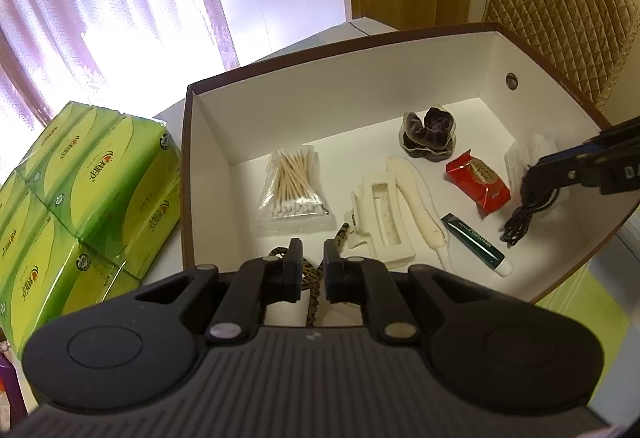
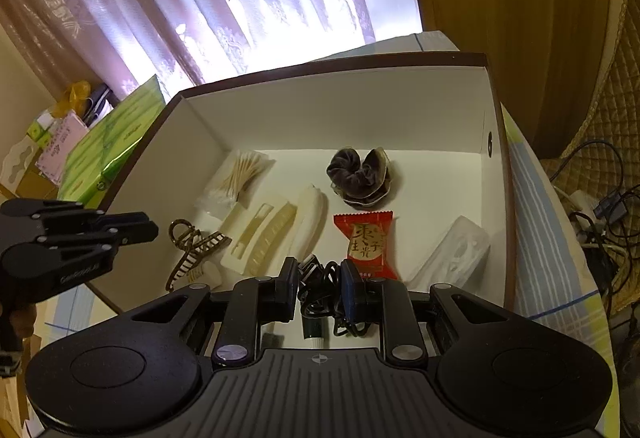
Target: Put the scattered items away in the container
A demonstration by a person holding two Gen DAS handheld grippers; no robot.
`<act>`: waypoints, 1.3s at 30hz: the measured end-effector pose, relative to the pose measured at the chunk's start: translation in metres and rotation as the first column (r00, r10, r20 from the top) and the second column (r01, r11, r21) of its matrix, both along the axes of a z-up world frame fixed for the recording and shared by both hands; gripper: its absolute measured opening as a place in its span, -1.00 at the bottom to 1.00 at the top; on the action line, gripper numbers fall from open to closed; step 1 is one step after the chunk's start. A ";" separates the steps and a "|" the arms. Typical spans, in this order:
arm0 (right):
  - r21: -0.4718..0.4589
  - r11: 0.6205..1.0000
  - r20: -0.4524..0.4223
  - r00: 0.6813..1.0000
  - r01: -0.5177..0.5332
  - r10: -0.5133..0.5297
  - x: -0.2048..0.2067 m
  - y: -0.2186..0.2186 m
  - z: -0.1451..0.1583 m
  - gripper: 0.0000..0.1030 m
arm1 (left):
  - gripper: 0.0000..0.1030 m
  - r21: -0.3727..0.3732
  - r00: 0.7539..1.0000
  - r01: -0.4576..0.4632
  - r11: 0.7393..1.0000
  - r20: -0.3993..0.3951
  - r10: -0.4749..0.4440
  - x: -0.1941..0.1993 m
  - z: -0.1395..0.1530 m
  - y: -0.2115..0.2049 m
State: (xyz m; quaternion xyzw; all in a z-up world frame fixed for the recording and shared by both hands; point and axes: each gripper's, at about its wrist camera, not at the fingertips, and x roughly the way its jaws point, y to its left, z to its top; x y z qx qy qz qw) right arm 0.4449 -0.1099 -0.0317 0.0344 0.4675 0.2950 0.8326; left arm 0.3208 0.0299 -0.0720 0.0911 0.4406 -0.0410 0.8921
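Right hand-held gripper [image 2: 319, 288] is clenched on a bundled black cable [image 2: 325, 292], holding it low inside the box [image 2: 496, 110] over the green tube [image 1: 476, 243]. Left hand-held gripper [image 1: 312, 270] hangs above the box's near-left corner, fingers apart, leopard-print claw clip [image 2: 191, 252] beneath them, grip unclear. Already on the box floor: cotton swab bag [image 1: 294, 190], cream hair clips [image 1: 386, 226], brown scrunchie [image 1: 429, 134], red snack packet [image 1: 478, 184]. Green tissue packs [image 1: 80, 194] sit on the surface left of the box.
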 end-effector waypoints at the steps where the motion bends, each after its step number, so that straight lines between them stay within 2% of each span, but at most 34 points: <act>1: -0.002 1.000 0.000 1.000 0.000 0.000 0.001 0.001 0.000 -0.52 | -0.84 -0.002 1.000 0.002 1.000 0.002 -0.002 -0.001 0.001 -0.001; 9: -0.021 1.000 0.015 1.000 -0.004 0.004 0.006 0.013 -0.004 -0.52 | -0.83 -0.011 1.000 -0.013 1.000 -0.004 0.013 -0.005 0.002 -0.006; 16: -0.045 0.999 0.041 0.999 -0.025 0.027 0.004 0.017 -0.004 -0.50 | -0.68 -0.008 0.999 -0.040 0.999 0.002 0.040 -0.004 0.006 -0.002; 17: -0.049 0.998 0.043 0.998 -0.033 0.035 0.003 0.018 -0.003 -0.11 | -0.56 -0.009 0.999 -0.044 0.999 0.004 0.045 -0.004 0.007 -0.001; 18: -0.058 0.998 0.051 0.998 -0.033 0.036 0.002 0.019 -0.002 0.82 | -0.48 -0.012 0.999 -0.051 0.999 0.005 0.051 -0.004 0.008 0.000; 19: -0.049 0.998 0.073 0.996 -0.039 0.043 0.000 0.019 0.000 0.81 | -0.30 -0.019 0.998 -0.060 0.998 0.004 0.060 -0.004 0.009 0.001; 20: -0.020 0.998 0.101 0.993 -0.060 0.062 -0.004 0.019 0.003 0.81 | -0.24 -0.030 0.998 -0.069 0.997 0.002 0.069 -0.003 0.010 0.002; 23: -0.072 0.995 0.171 0.982 -0.072 0.084 -0.012 0.026 0.011 0.81 | -0.20 -0.046 0.996 -0.093 0.995 0.000 0.093 -0.003 0.013 0.006; 26: -0.057 0.993 0.183 0.977 -0.101 0.110 -0.019 0.025 0.017 0.81 | -0.10 -0.046 0.994 -0.108 0.993 0.006 0.109 -0.005 0.016 0.008; 28: -0.064 0.992 0.203 0.972 -0.106 0.117 -0.026 0.023 0.020 1.00 | 0.00 -0.047 0.993 -0.115 0.992 0.009 0.116 -0.008 0.018 0.009; 33: -0.065 0.991 0.223 0.966 -0.117 0.129 -0.043 0.017 0.023 1.00 | 0.23 -0.016 0.991 -0.128 0.992 0.025 0.128 -0.019 0.021 0.005; 39: -0.073 0.996 0.231 0.971 -0.050 0.065 -0.055 0.010 0.026 1.00 | 0.50 0.000 0.988 -0.153 0.988 0.033 0.152 -0.034 0.027 -0.001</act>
